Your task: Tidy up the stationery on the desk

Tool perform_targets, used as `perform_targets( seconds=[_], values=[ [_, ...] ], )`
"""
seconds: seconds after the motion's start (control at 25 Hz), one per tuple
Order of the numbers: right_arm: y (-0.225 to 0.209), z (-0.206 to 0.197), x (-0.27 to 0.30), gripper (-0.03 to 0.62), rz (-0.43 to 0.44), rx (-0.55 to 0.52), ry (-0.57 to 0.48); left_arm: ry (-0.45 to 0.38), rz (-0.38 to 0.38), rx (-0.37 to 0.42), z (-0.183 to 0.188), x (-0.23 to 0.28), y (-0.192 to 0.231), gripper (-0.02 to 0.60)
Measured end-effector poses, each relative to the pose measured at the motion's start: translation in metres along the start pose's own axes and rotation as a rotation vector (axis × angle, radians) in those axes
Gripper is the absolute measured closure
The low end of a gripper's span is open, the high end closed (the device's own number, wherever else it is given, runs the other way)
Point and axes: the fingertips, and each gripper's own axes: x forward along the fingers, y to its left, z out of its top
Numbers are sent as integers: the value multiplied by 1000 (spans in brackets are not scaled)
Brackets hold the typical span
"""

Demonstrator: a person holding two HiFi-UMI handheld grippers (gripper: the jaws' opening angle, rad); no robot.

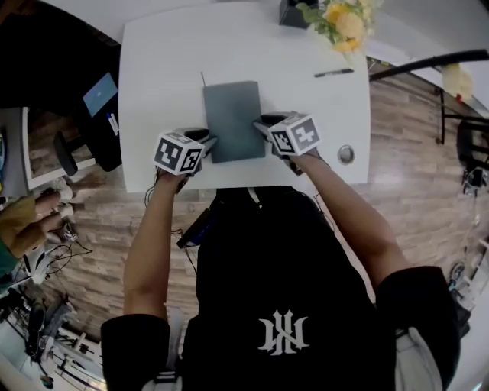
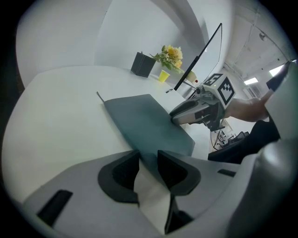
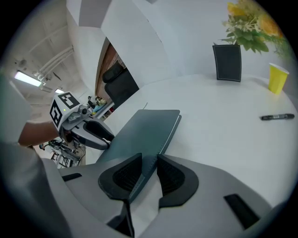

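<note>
A dark teal notebook [image 1: 233,118] lies closed on the white desk [image 1: 160,76], near its front edge. My left gripper [image 1: 208,140] is shut on the notebook's near left corner, and in the left gripper view the cover [image 2: 144,123] runs in between the pads. My right gripper [image 1: 264,127] is shut on the near right edge, with the spine side [image 3: 146,128] caught between its jaws. Each gripper shows in the other's view: the right gripper [image 2: 195,111] and the left gripper [image 3: 91,132]. A black marker [image 1: 334,72] lies at the far right of the desk.
A black pen holder [image 1: 294,14] stands at the back, with yellow flowers [image 1: 344,23] and a yellow cup [image 3: 278,77] beside it. A thin dark stick [image 1: 203,79] pokes out by the notebook's far left corner. A round metal grommet [image 1: 346,154] sits at the desk's near right.
</note>
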Motion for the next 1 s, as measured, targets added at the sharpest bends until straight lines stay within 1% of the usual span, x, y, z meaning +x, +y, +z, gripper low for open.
perform_targets(
  seconds=[0.2, 0.4, 0.72, 0.88, 1.0],
  values=[
    [-1, -27, -17, 472, 9, 14, 10, -3, -20, 3, -10, 10, -26, 466],
    [0, -44, -27, 473, 12, 35, 2, 2, -16, -10, -14, 14, -38, 466],
    [-3, -46, -25, 471, 40, 18, 16, 0, 10, -8, -14, 17, -36, 459],
    [-3, -47, -25, 471, 61, 3, -4, 11, 1, -10, -15, 18, -34, 455],
    [-5, -45, -29, 471, 77, -15, -16, 11, 8, -6, -8, 11, -31, 456]
  ],
)
